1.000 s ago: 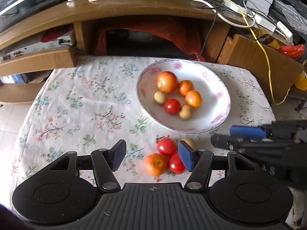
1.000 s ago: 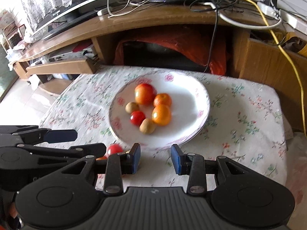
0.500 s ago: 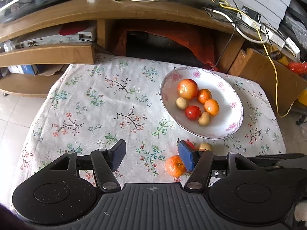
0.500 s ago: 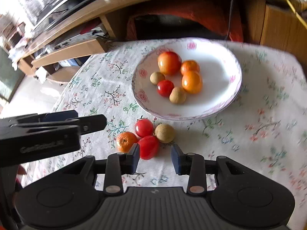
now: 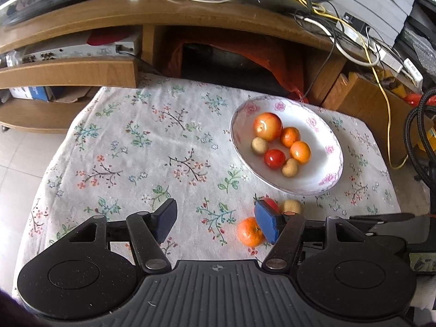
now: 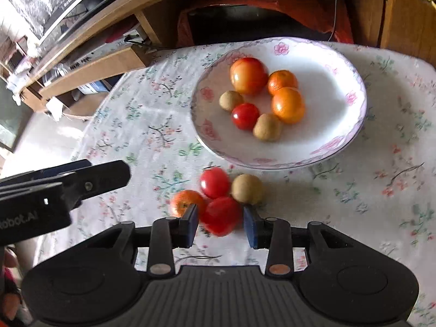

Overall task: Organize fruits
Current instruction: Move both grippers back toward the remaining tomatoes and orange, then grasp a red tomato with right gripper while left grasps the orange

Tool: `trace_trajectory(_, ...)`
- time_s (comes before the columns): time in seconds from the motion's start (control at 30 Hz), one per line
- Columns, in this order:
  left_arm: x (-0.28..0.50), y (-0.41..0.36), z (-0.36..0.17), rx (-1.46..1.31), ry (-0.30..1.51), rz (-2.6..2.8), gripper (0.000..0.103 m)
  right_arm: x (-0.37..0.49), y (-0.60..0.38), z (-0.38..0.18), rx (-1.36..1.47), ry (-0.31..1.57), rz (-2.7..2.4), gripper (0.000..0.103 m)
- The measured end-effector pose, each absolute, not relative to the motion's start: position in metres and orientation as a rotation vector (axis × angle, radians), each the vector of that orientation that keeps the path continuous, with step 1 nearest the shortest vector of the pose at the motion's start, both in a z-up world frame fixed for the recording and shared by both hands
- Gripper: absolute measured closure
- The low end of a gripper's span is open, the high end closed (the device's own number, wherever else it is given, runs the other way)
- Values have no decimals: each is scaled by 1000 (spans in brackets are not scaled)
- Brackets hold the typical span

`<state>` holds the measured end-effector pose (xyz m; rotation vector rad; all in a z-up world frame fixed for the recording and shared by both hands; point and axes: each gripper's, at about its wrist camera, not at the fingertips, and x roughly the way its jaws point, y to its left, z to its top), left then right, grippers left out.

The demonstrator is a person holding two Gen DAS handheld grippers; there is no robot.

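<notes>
A white flowered bowl (image 6: 340, 141) (image 5: 321, 182) holds several fruits: an apple, oranges, a red tomato and brown fruits. On the cloth in front of it lie a near red tomato (image 6: 222, 215), a second tomato (image 6: 214, 182), an orange (image 6: 185, 203) (image 5: 249, 231) and a brown fruit (image 6: 247, 188) (image 5: 291, 206). My right gripper (image 6: 221, 224) is open, with the near tomato between its blue pads; contact is unclear. My left gripper (image 5: 216, 222) is open and empty, left of the loose fruits.
The floral tablecloth (image 5: 136, 150) covers a small table. Behind it stands a wooden TV stand (image 5: 190, 13) with cables and a red bag underneath. The left gripper body shows at the left in the right wrist view (image 6: 54, 190).
My right gripper has moved down and forward, so the near tomato now sits between its pads. My left gripper has drifted left and back, away from the loose fruits.
</notes>
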<state>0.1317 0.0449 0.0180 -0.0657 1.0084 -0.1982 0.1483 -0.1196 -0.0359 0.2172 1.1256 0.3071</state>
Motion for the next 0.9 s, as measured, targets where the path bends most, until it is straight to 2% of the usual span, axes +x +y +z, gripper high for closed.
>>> trace_trajectory(0.4, 129, 49, 17, -83, 1021, -222, 31, 141, -130, -24, 80, 1135, 325, 66)
trace_trajectory(0.73, 131, 44, 7, -59, 1058, -245, 30, 157, -114, -38, 35, 1134, 326, 66)
trace_trajectory(0.8, 131, 44, 4, -56, 1069, -246, 30, 156, -116, -38, 29, 1133, 336, 71)
trace_trajectory(0.9, 130, 39, 1, -42, 1075, -263, 30, 150, -123, -33, 18, 1132, 337, 71)
